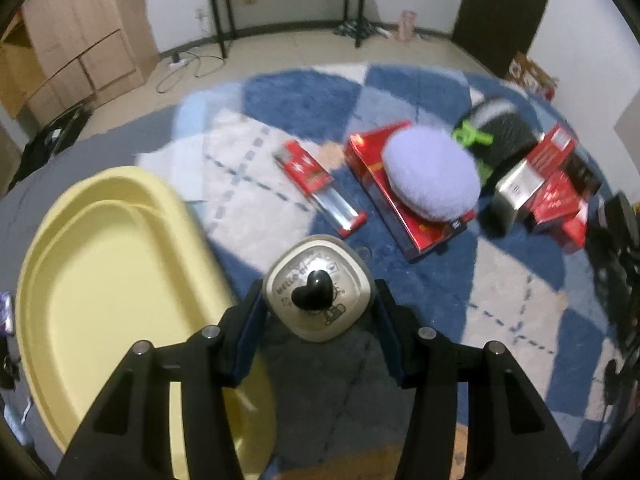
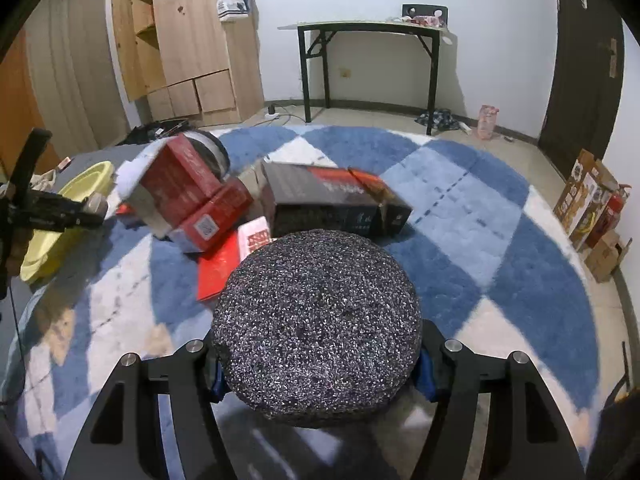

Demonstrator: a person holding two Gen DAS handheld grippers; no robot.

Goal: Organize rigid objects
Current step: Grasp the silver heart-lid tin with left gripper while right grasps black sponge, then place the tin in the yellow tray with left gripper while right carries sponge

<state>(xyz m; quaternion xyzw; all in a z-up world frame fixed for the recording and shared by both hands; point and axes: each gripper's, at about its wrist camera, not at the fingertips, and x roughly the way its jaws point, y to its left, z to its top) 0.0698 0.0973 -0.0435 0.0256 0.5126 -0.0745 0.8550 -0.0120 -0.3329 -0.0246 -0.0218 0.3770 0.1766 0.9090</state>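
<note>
My left gripper is shut on a beige square lid with a black heart knob, held above the rug beside a yellow tub at the left. My right gripper is shut on a round black speckled disc, held above the rug. The left gripper with the lid also shows at the left edge of the right wrist view, near the yellow tub.
A blue and white checked rug carries red boxes, a lilac round cushion, a red flat pack, a silver box and a black box. A wooden cabinet and a black folding table stand by the wall.
</note>
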